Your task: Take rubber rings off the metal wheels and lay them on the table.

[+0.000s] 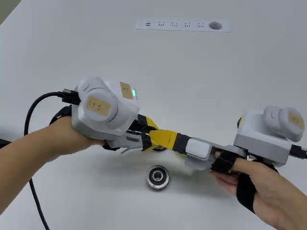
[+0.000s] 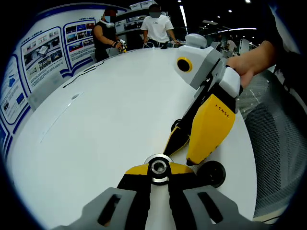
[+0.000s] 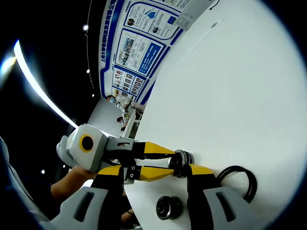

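Silver metal wheel (image 3: 180,162) sits clamped in the left hand-held gripper (image 2: 158,170); the right hand-held gripper (image 3: 158,171) has its jaws spread apart beside it.

We're in what looks like a tech lab or demo hall. A broad white table (image 1: 206,81) dominates, with a socket strip (image 1: 182,25) set into it at twelve o'clock in the head view. In the left gripper view there are blue-and-white display panels (image 2: 45,50) on the wall at ten o'clock and ceiling spotlights (image 2: 183,14) at one. Two people (image 2: 156,26) stand at the table's far edge at twelve, and a mesh chair (image 2: 278,139) sits at three.
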Available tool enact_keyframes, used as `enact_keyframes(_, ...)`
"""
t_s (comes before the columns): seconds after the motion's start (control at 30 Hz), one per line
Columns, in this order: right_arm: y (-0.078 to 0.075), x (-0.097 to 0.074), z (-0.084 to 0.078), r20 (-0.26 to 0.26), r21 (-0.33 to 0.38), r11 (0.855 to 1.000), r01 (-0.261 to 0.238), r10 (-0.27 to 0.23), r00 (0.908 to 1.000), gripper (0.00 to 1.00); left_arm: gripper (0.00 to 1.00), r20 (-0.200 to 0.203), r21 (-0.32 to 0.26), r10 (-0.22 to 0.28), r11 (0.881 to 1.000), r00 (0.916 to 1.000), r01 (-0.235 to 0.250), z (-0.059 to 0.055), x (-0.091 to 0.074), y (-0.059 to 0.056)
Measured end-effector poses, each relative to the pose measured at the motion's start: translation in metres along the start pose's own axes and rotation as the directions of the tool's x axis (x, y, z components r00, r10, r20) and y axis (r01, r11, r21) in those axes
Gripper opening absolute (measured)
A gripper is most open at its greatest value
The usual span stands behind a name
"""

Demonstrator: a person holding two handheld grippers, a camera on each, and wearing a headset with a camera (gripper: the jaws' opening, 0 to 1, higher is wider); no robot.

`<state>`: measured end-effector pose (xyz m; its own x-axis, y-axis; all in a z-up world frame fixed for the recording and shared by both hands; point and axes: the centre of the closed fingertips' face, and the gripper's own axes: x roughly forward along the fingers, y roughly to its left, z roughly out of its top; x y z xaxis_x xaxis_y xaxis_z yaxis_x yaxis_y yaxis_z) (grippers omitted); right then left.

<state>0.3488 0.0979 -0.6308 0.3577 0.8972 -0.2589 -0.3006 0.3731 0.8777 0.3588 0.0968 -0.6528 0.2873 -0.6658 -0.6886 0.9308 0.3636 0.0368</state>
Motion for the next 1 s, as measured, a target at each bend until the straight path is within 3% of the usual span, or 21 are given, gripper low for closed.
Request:
enact_keyframes(0.27,-0.003,-0.002,0.003,0.004,0.001,1.000,0.007,-0.007,1.0000,0.47,0.13,0.000,0.001,0.000,1.000,1.0000,0.000,0.001,0.001,0.000)
enact_keyframes(0.6,-0.028,-0.002,0.002,-0.003,0.064,0.991,0.117,-0.118,0.9931,0.16,0.13,-0.002,0.003,-0.001,1.000,1.0000,0.001,0.001,0.002,0.001)
enact_keyframes(1.0,-0.033,-0.002,0.001,-0.017,0.058,0.984,0.166,-0.165,0.9861,0.04,0.13,-0.002,0.004,-0.002,1.000,1.0000,0.002,0.001,0.002,0.002)
